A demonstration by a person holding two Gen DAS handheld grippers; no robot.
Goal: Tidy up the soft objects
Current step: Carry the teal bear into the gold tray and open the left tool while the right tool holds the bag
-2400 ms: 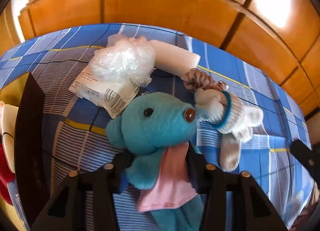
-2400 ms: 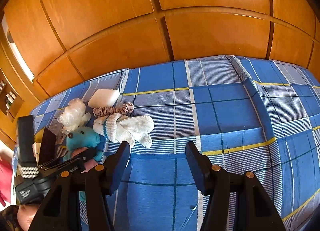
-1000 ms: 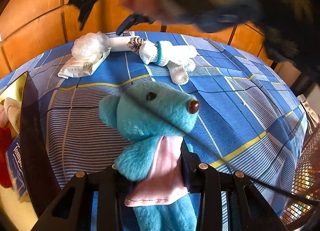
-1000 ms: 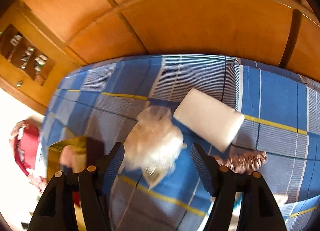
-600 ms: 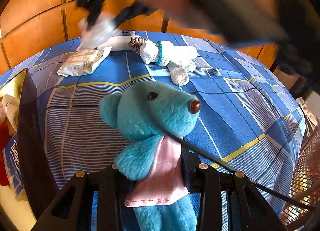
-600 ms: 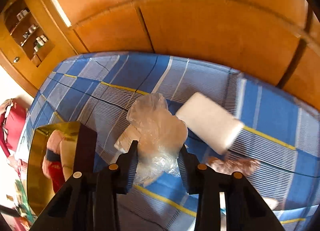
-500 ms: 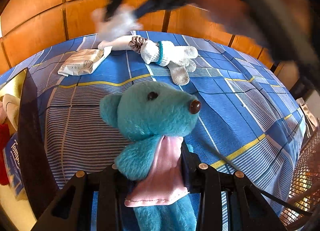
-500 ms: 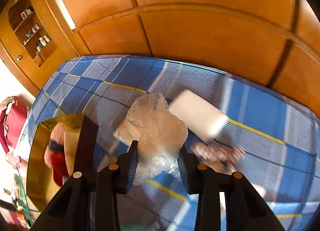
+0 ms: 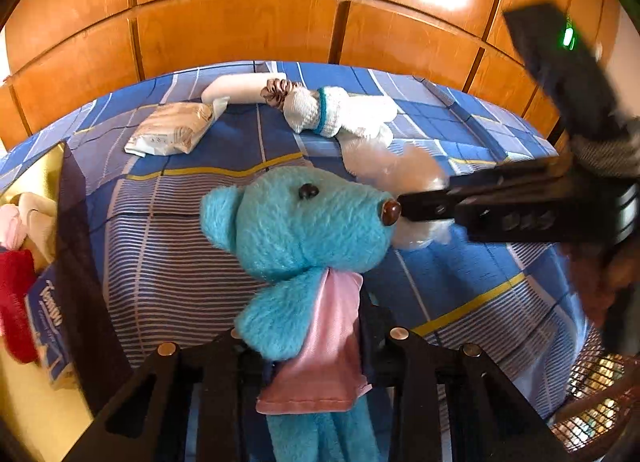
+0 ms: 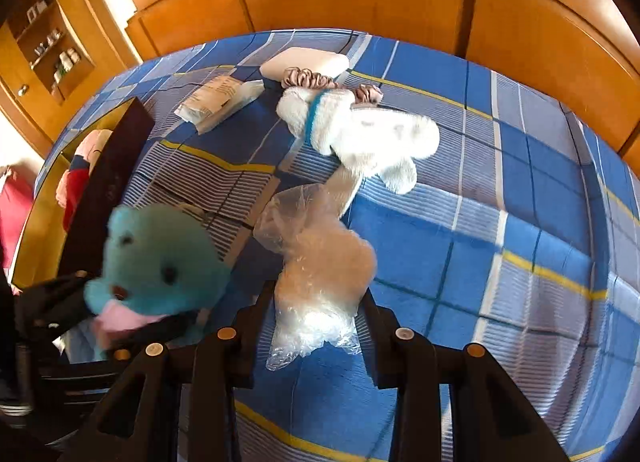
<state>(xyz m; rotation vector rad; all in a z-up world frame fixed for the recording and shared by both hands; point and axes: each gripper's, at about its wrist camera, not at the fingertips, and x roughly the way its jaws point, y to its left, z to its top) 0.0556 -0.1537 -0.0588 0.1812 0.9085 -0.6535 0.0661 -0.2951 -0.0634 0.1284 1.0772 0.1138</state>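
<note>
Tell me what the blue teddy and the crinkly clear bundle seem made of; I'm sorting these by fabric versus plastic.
The blue teddy, held in the left gripper: fuzzy synthetic plush by its short matte pile, with a shiny, satin-like pink scarf. The clear bundle, clamped in the right gripper: thin plastic film, probably a bag, since it is see-through, crumpled and glints in the light.

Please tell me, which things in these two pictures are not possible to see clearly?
- Left wrist view: the plastic bag is blurred and partly behind the teddy bear and the right gripper.
- Right wrist view: the teddy bear is motion-blurred.
- Both views: the gold box's contents are mostly cut off by its dark wall.
- The wipes pack print is too small.
</note>
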